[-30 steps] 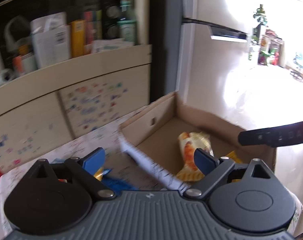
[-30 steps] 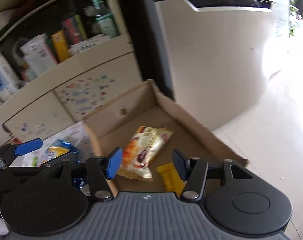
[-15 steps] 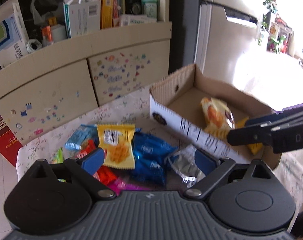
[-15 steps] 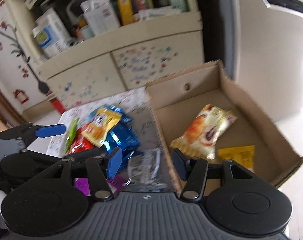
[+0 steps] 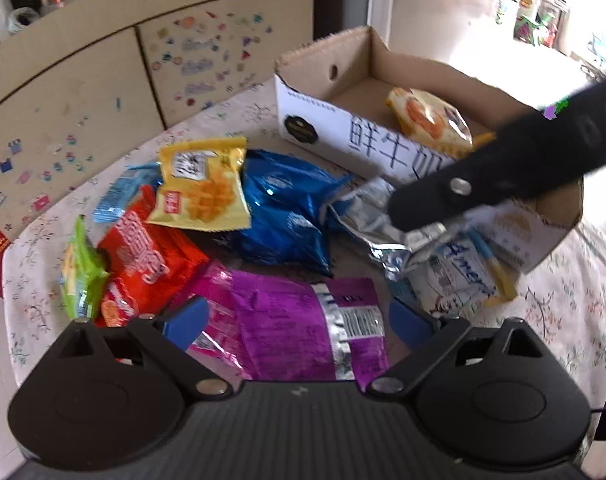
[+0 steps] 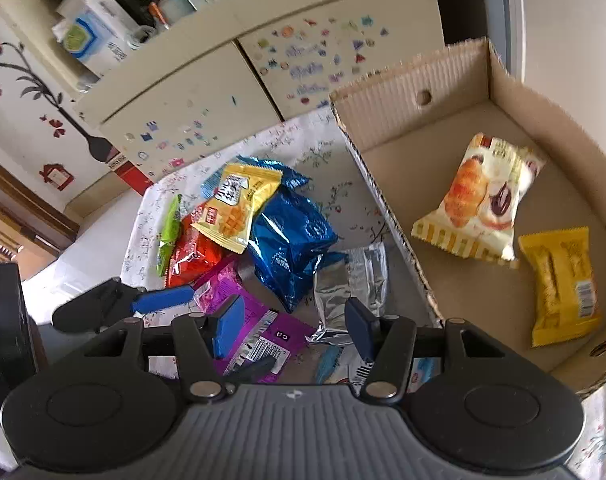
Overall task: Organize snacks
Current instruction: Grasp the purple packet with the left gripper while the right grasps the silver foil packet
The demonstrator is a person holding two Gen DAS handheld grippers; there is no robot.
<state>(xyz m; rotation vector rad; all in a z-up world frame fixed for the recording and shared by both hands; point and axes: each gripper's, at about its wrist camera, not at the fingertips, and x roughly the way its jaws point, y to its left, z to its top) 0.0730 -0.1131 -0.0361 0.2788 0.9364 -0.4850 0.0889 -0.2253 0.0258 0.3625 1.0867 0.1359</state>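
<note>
A pile of snack packets lies on the flowered tablecloth: yellow (image 5: 201, 190) (image 6: 239, 208), blue (image 5: 281, 216) (image 6: 291, 236), red (image 5: 149, 252) (image 6: 191, 254), green (image 5: 81, 270), purple (image 5: 291, 328) (image 6: 259, 336), silver (image 5: 377, 224) (image 6: 349, 284) and a white-blue one (image 5: 459, 276). A cardboard box (image 5: 343, 68) (image 6: 383, 96) holds a croissant packet (image 6: 483, 204) and a dark-yellow packet (image 6: 563, 284). My left gripper (image 5: 299, 320) is open above the purple packet. My right gripper (image 6: 291, 328) is open above the silver and purple packets; its arm (image 5: 503, 164) crosses the left wrist view.
A cream cabinet with stickers (image 6: 263, 76) and cluttered shelves (image 6: 103, 28) stands behind the table. A fridge (image 5: 423, 8) stands behind the box. The table edge falls off at left (image 5: 7, 292).
Both grippers have swung left and down from the box to over the snack pile. The pile has come into full view. Both stay open and empty.
</note>
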